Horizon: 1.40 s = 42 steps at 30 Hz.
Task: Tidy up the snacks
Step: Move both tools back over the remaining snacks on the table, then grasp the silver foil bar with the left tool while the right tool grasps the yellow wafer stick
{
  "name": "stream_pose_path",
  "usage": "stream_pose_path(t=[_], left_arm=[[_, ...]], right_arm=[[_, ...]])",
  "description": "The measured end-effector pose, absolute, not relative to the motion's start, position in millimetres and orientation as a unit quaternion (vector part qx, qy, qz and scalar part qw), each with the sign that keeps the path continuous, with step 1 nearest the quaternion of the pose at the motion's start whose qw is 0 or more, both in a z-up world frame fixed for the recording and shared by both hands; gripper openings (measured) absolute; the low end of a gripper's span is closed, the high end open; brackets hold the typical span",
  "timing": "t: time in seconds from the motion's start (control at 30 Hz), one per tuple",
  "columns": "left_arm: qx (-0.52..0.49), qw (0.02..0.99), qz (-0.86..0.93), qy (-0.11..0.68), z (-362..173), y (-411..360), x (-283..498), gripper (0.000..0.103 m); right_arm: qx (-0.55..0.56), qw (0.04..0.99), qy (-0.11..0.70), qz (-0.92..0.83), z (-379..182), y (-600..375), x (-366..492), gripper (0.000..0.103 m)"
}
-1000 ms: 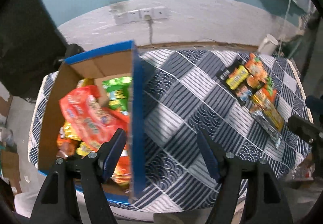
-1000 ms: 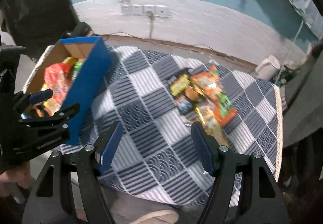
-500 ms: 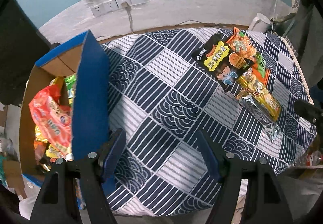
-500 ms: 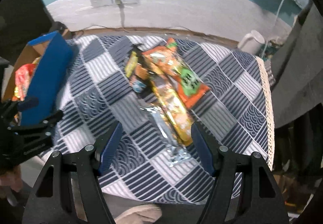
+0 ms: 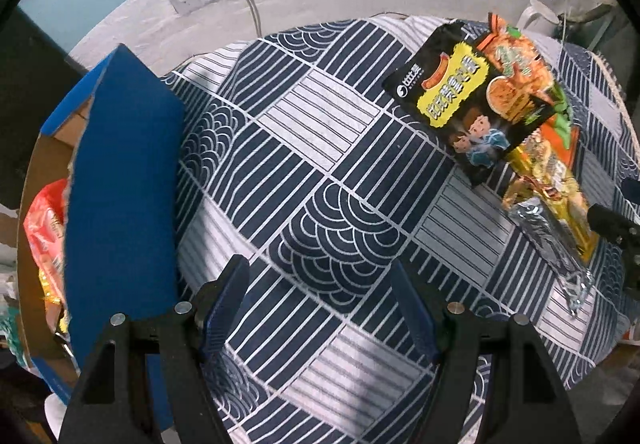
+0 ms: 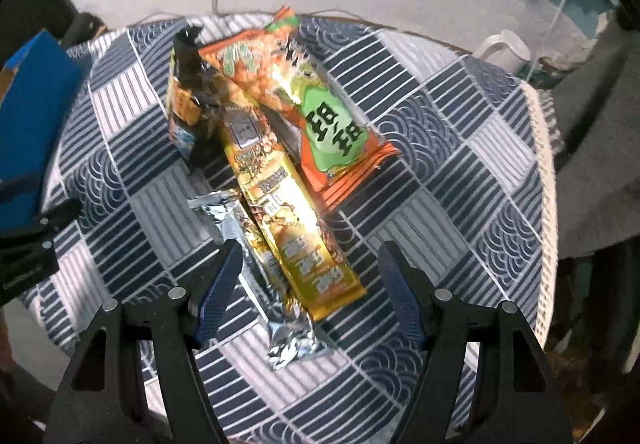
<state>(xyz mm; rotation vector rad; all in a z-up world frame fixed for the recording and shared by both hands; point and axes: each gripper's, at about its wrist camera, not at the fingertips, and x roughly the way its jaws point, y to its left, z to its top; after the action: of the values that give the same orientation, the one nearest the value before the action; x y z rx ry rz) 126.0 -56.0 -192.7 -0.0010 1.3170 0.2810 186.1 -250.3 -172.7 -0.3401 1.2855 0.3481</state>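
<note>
Some snacks are already stowed in the blue cardboard box (image 5: 120,180); four packets (image 6: 288,180) are left on the tablecloth (image 5: 320,172). L gripper (image 5: 320,304) & R gripper (image 6: 310,284) are held spread, nothing grasped

Both grippers lower and swing rightward. Left gripper (image 5: 320,304) leaves the cardboard box (image 5: 120,184), now over bare checked cloth (image 5: 320,164). Right gripper (image 6: 310,284) now sits above the yellow snack packet (image 6: 288,212) and silver packet (image 6: 256,264).
</note>
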Motion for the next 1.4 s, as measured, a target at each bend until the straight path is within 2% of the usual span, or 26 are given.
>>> stream_pose_path(t=[0.5, 0.53, 0.57, 0.63, 0.77, 0.97, 1.23, 1.4], left_arm=[[0.013, 0.769, 0.123, 0.627, -221, -70, 150, 0.074], [0.013, 0.769, 0.123, 0.628, -222, -73, 149, 0.074], [0.011, 0.768, 0.119, 0.630, -223, -75, 150, 0.074], [0.011, 0.765, 0.114, 0.633, -223, -78, 150, 0.074], [0.012, 0.765, 0.109, 0.635, -222, -87, 146, 0.074], [0.006, 0.762, 0.103, 0.639, -217, -103, 133, 0.074], [-0.003, 0.763, 0.091, 0.640, -207, -115, 114, 0.074], [-0.005, 0.763, 0.084, 0.641, -201, -126, 100, 0.074]], right_arm=[[-0.184, 0.757, 0.599, 0.184, -220, -242, 201, 0.071], [-0.185, 0.754, 0.602, 0.185, -223, -241, 201, 0.069], [-0.187, 0.750, 0.606, 0.186, -227, -239, 202, 0.060], [-0.186, 0.744, 0.614, 0.189, -232, -239, 202, 0.049], [-0.178, 0.743, 0.615, 0.192, -232, -244, 190, 0.043], [-0.146, 0.733, 0.640, 0.179, -231, -251, 157, 0.038], [-0.072, 0.712, 0.675, 0.181, -228, -262, 102, 0.037], [-0.063, 0.712, 0.680, 0.164, -227, -272, 89, 0.037]])
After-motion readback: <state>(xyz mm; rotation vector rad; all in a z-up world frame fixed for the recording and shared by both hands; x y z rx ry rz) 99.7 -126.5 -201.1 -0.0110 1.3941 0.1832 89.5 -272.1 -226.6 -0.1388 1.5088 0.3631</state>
